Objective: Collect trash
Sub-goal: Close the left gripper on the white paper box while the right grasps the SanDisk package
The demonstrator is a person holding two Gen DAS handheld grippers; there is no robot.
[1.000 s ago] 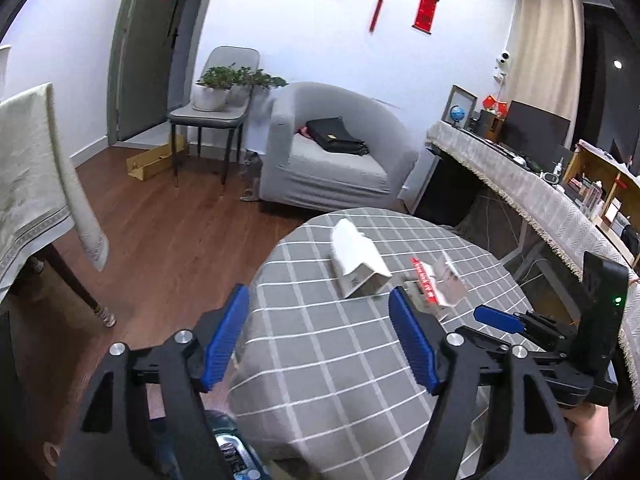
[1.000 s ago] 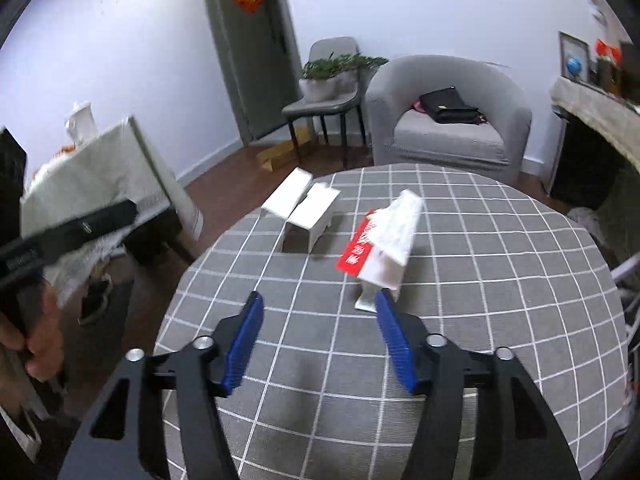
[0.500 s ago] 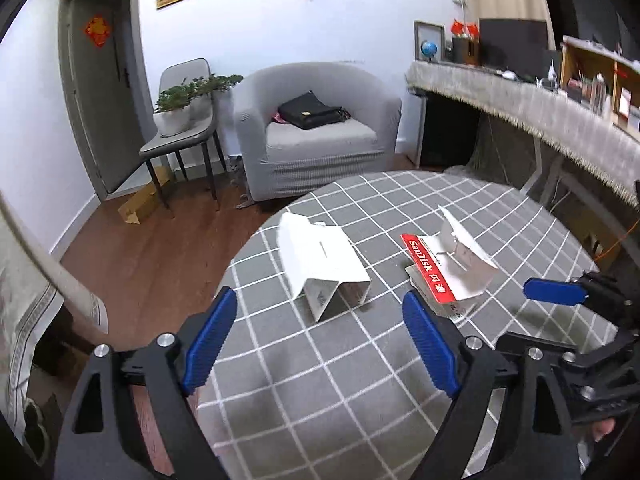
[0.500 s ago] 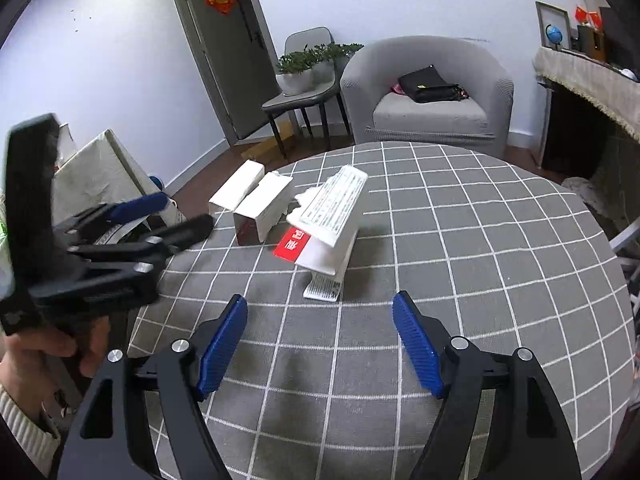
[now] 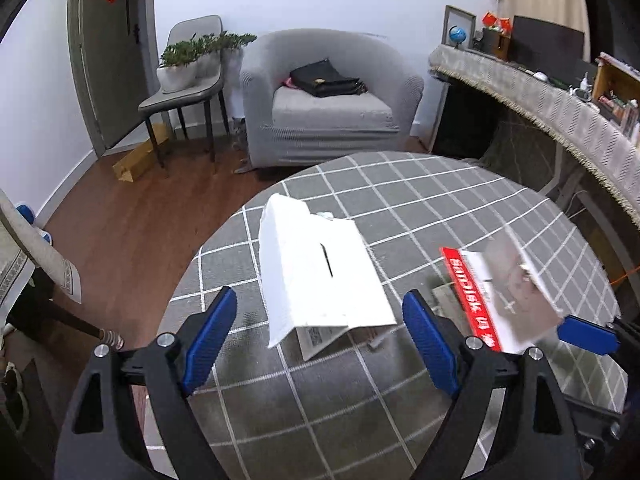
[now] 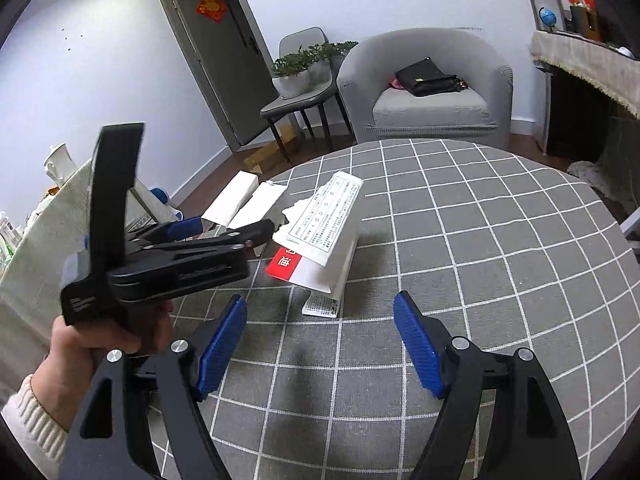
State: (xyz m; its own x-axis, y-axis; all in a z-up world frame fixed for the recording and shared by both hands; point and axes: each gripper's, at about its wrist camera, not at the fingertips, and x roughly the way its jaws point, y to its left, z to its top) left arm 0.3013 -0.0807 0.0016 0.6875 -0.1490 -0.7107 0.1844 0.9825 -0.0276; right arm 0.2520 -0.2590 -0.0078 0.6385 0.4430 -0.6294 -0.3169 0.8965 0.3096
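Note:
A folded white cardboard box (image 5: 320,276) lies on the round table with the grey checked cloth (image 5: 360,420). My left gripper (image 5: 320,312) hovers open just in front of it, fingers either side of its near end, not touching. To the right lies a torn white package with a red label (image 5: 492,292). In the right wrist view that package (image 6: 320,232) sits ahead of my open right gripper (image 6: 320,312), nothing between the pads. The left gripper (image 6: 228,227), held by a hand, points at the white box (image 6: 240,204) at the table's (image 6: 480,280) left edge.
Behind the table stands a grey armchair (image 5: 332,108) with a black bag. A chair carrying potted plants (image 5: 188,80) is to its left. A cloth-covered counter (image 5: 560,108) runs along the right. Another cloth-draped table (image 6: 48,232) is close on the left.
The left gripper has swung in and down toward the white box, which now looks larger. Both grippers' jaws have widened. The right gripper has crept a little closer to the torn package.

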